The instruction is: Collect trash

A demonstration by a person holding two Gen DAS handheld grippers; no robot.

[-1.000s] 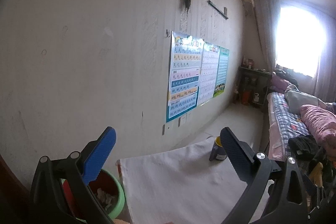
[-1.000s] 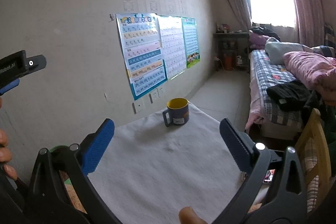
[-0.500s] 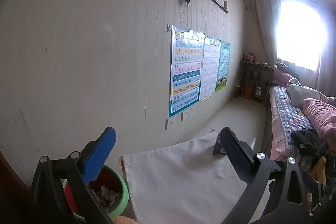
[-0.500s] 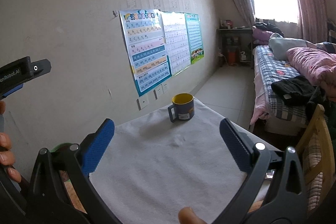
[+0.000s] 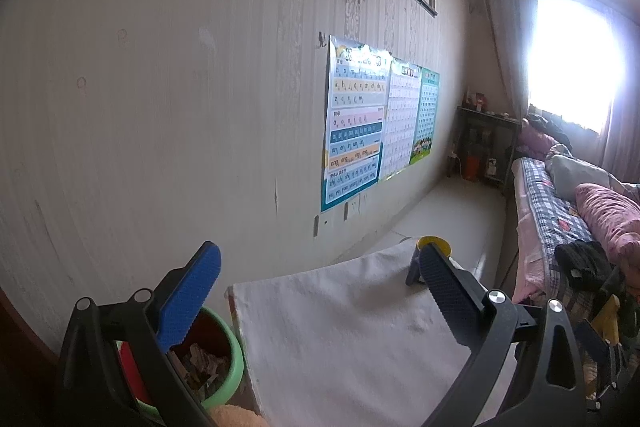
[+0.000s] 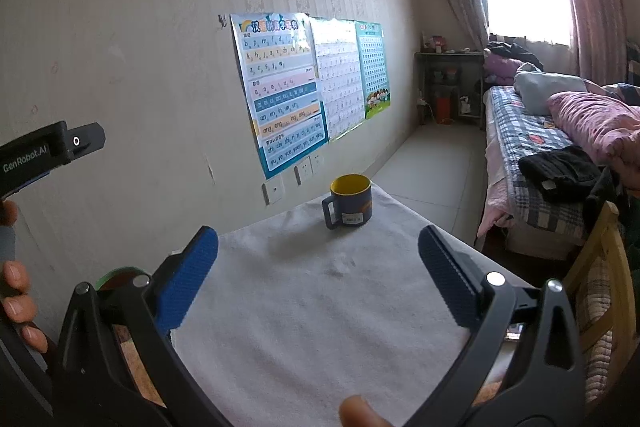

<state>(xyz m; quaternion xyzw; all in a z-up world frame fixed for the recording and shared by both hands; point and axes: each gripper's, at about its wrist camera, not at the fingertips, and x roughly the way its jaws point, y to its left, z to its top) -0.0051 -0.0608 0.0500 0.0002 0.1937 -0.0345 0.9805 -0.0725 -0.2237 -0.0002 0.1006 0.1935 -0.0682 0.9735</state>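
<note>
A green-rimmed trash bin (image 5: 224,359) with crumpled paper inside stands at the left end of a table covered by a white cloth (image 5: 340,339). My left gripper (image 5: 316,291) is open and empty, held above the bin and the cloth's left end. My right gripper (image 6: 318,275) is open and empty over the cloth (image 6: 320,307). The bin's rim (image 6: 116,273) shows behind its left finger. The left gripper's body (image 6: 44,155) shows at the far left of the right wrist view. No loose trash shows on the cloth.
A dark blue mug with a yellow inside (image 6: 350,201) stands at the cloth's far end and also shows in the left wrist view (image 5: 434,247). Posters (image 6: 280,87) hang on the wall to the left. A bed (image 6: 540,155) and a wooden chair (image 6: 596,275) are to the right.
Both views have tilted slightly, so the table and mug sit a little lower and nearer. The bin's contents show more in the left wrist view. Both grippers stay open.
</note>
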